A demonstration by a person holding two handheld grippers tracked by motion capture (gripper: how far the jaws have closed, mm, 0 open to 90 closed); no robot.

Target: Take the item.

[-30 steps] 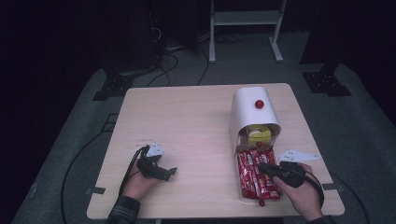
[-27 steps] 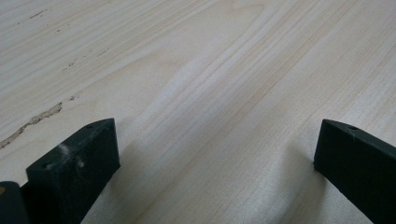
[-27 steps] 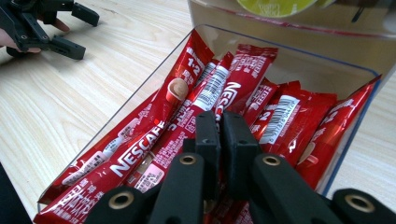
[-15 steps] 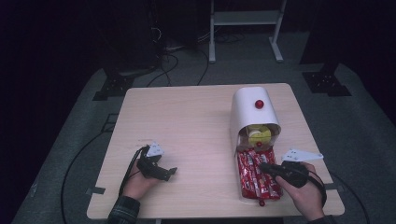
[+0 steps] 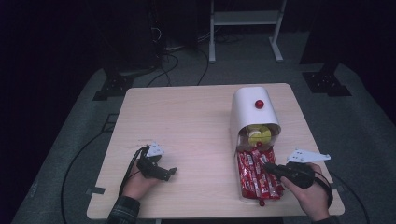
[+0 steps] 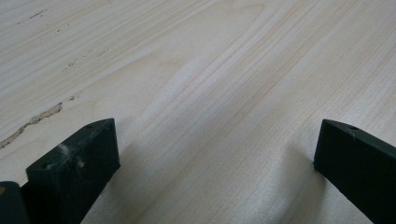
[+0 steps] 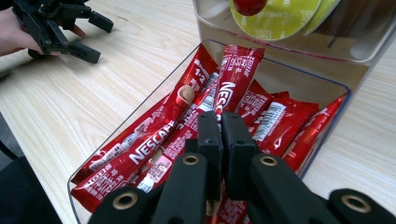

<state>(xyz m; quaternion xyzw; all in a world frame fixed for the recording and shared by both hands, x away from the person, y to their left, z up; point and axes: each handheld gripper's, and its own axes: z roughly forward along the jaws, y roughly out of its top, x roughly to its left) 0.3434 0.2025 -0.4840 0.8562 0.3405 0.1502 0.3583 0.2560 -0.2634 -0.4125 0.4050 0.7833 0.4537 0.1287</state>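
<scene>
Red sachets (image 7: 187, 126): a heap of red Nescafé sticks is seen lying in a clear tray (image 7: 116, 133), some flat and some propped against its far wall.
Clear tray in the high view (image 5: 239, 184): it is placed near the front right corner of the table, its far end tucked under the white dispenser.
Held sachet (image 7: 236, 74): one stick is seen standing up from between the jaws of the right gripper, its printed end raised above the rest of the heap.
Right gripper (image 7: 220, 123): its two black jaws are clenched together over the tray, pinching that one sachet; in the high view it (image 5: 271, 167) is held in a hand (image 5: 310, 196) at the tray's right edge.
White dispenser (image 5: 250, 109): a rounded white housing with a red knob (image 5: 258, 104) on top is set behind the tray; yellow-green capsules (image 5: 258, 135) are seen at its open front.
Left gripper (image 5: 169, 171): it is rested on the bare wood at the front left, well apart from the tray, held in the other hand (image 5: 137, 184).
Left gripper's jaws: in its own view they are spread wide and released, with bare wood grain between them.
Table (image 5: 187, 121): pale wood, with dark floor and cables around it.
</scene>
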